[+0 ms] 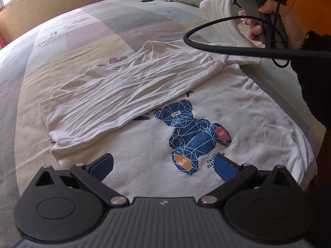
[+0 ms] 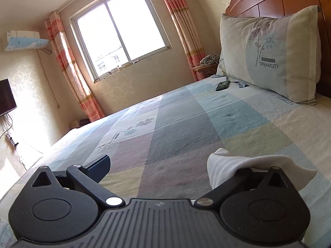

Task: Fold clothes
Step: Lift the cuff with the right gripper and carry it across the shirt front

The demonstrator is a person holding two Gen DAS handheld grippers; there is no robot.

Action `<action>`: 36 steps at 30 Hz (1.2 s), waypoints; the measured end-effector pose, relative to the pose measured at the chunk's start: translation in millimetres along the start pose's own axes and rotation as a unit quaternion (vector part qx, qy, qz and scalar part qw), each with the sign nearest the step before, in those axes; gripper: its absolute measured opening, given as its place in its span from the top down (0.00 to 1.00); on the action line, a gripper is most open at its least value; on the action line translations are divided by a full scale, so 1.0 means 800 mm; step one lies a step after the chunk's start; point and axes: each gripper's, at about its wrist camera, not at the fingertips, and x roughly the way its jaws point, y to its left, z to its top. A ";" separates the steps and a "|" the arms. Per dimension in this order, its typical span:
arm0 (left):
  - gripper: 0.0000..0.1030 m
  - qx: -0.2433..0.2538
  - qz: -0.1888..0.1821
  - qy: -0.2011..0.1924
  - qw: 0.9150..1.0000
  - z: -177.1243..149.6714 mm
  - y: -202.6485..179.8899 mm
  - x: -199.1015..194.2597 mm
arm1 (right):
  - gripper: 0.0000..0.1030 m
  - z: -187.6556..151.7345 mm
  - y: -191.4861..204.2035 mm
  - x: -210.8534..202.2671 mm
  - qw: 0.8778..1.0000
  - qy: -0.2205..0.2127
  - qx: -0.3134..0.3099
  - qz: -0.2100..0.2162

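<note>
Hovering left tongs (image 1: 163, 166), spread wide

A T-shirt (image 1: 238, 111) lies spread flat on a bed (image 1: 86, 29), directly ahead of the left gripper (image 1: 163, 166). The shirt's far-left part is folded over onto its body, so the folded panel lies ahead and to the left of the tool, and the printed bear (image 1: 192, 132) lies just ahead between the spread fingers. The right gripper (image 1: 254, 2) is ahead and to the right, raised above the shirt's far corner, with a flap of the shirt (image 2: 244, 163) draped over its right finger. Beyond the right gripper the bed runs on; a pillow (image 2: 275, 55) stands against the headboard (image 2: 269, 2) far ahead to the right, with a phone (image 2: 222, 85) just left of it. A window (image 2: 122, 29) is far ahead, left of centre.
</note>
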 end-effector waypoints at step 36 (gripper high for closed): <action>0.01 -0.084 0.020 0.020 0.996 -0.055 0.030 -0.008 | 0.00 -0.062 0.174 0.083 0.982 0.103 -0.029 0.153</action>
